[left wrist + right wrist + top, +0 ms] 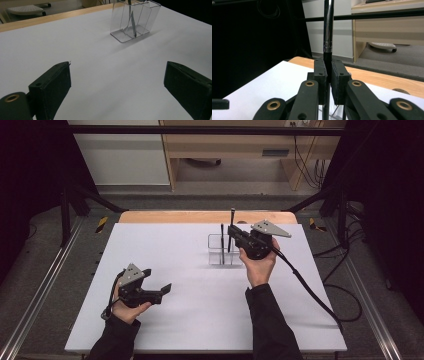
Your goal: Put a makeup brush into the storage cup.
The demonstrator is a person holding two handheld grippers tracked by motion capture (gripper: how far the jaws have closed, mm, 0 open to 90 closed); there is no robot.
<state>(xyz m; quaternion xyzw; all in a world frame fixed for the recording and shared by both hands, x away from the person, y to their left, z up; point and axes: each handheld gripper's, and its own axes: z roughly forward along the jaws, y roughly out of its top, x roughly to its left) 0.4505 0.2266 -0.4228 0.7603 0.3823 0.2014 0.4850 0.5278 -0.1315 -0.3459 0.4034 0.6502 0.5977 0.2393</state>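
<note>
Above the clear plastic holder [223, 251], the right gripper [233, 233] is clamping a slim black-and-chrome pen [328, 30] upright. Its gripper view is showing the chrome band. Left gripper [159, 289] is resting open-jawed.

Your pen [231, 231] is slim, dark and glossy, with a chrome band partway up its barrel [328, 30]. It stands nearly upright, pinched between the closed jaws of your right gripper [233, 232], its lower end down in the clear holder [220, 251]. That holder is a see-through plastic box split into compartments, standing on the white table toward the far edge. A second dark pen [222, 242] stands upright in it, just left of yours.
</note>
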